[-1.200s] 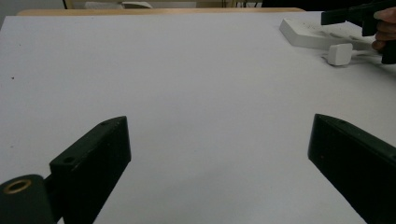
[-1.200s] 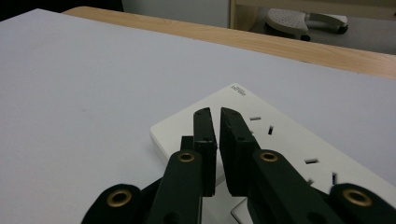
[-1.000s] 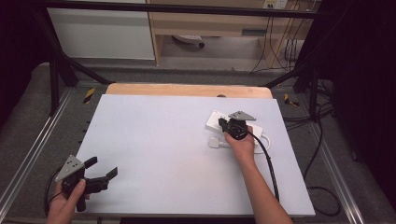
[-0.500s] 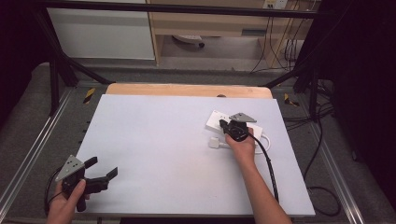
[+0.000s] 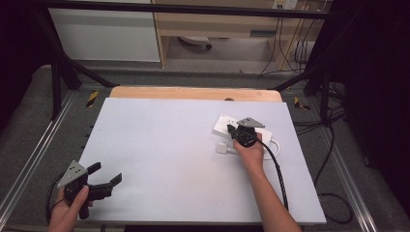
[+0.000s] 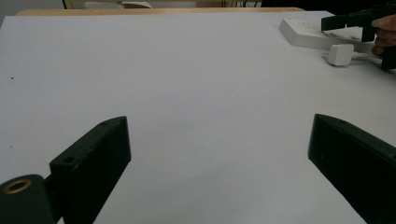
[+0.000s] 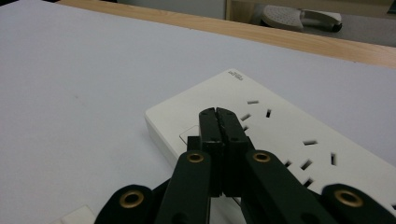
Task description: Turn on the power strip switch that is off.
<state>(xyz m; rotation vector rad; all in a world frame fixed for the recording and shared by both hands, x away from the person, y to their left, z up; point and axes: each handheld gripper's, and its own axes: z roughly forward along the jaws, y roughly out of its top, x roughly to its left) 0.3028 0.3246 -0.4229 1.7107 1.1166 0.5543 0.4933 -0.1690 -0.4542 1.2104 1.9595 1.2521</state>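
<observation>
White table (image 5: 169,145): right gripper (image 5: 235,129), jaws pressed together, is hovering over the power strip (image 7: 280,135); left gripper (image 5: 107,176) is sitting wide open.

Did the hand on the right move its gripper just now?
No. The right gripper sits at the same spot on the power strip, jaws shut.
</observation>
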